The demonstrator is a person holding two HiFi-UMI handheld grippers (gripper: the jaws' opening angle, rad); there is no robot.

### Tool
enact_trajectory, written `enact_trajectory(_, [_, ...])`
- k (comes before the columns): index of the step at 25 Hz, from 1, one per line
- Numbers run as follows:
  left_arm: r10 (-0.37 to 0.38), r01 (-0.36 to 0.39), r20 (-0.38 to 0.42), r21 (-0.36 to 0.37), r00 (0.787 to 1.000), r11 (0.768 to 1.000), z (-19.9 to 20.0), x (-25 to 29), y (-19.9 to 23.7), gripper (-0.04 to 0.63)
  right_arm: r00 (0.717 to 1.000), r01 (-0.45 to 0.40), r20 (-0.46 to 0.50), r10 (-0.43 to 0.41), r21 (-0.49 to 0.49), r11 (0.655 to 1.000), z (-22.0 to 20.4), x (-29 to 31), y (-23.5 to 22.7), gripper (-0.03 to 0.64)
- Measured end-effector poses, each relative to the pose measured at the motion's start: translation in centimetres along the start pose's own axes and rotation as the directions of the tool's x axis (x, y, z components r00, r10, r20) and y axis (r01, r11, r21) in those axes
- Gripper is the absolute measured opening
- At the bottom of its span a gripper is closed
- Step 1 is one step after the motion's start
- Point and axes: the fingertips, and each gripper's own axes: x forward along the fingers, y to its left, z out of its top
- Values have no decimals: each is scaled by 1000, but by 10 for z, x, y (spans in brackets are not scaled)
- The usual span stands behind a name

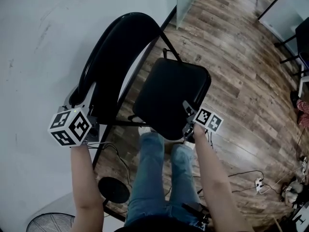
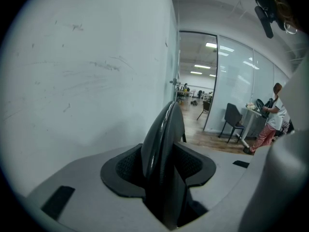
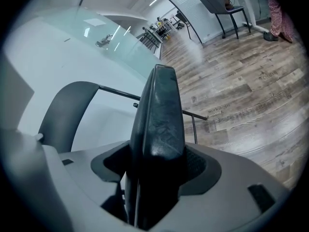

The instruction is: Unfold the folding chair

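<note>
A black folding chair stands against the wall, half open. In the head view its curved backrest (image 1: 116, 47) rises at the left and its padded seat (image 1: 171, 95) tilts out towards me. My left gripper (image 1: 79, 99) is shut on the lower end of the backrest. The backrest edge (image 2: 161, 139) runs straight up between the pads of the left gripper (image 2: 161, 167). My right gripper (image 1: 187, 111) is shut on the seat's near edge. In the right gripper view the seat edge (image 3: 161, 115) fills the gap of the right gripper (image 3: 157, 170), with the backrest (image 3: 63, 110) beyond.
A white wall (image 1: 38, 42) stands close behind the chair. My legs in jeans (image 1: 154, 178) are right under the seat. A fan (image 1: 48, 222), a round black base (image 1: 113, 190), cables and a power strip (image 1: 259, 182) lie on the wood floor. A person (image 2: 273, 120) stands far off.
</note>
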Motion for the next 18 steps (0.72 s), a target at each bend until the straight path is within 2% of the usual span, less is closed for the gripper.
enact_trajectory(13, [-10, 9, -8, -25, 1000, 1000, -19, 12, -3, 187, 999, -44, 27, 43, 33, 998, -5, 2, -60, 325])
enact_trajectory(18, [-16, 15, -16, -40, 1000, 999, -29, 18, -7, 189, 999, -48, 7, 48, 38, 998, -8, 5, -86, 344])
